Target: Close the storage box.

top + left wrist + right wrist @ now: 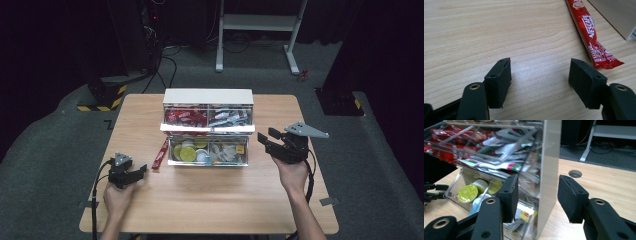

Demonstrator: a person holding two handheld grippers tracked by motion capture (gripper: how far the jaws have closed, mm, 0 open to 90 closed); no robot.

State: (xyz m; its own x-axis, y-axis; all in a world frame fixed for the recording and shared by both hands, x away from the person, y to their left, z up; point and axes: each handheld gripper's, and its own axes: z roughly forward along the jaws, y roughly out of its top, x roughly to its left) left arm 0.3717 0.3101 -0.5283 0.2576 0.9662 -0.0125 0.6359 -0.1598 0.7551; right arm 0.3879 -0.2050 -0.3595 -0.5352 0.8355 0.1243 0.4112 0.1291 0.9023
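Left gripper (540, 75) gapes empty beside the Nescafe stick (591, 32); centre its open jaws over it, then clench gently.

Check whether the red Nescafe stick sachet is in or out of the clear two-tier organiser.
Out: the red Nescafe stick sachet lies flat on the wooden table, left of the clear two-tier organiser.

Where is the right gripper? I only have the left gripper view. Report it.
Observer: The right gripper hovers at the right end of the white organizer box, jaws open, nothing between them.
Operator: Tell me what the box holds.
Observer: Top drawer: red sachets on the left, white sachets on the right.
Operator: Now the lower drawer.
Observer: Green-lidded capsules lie in its left half.
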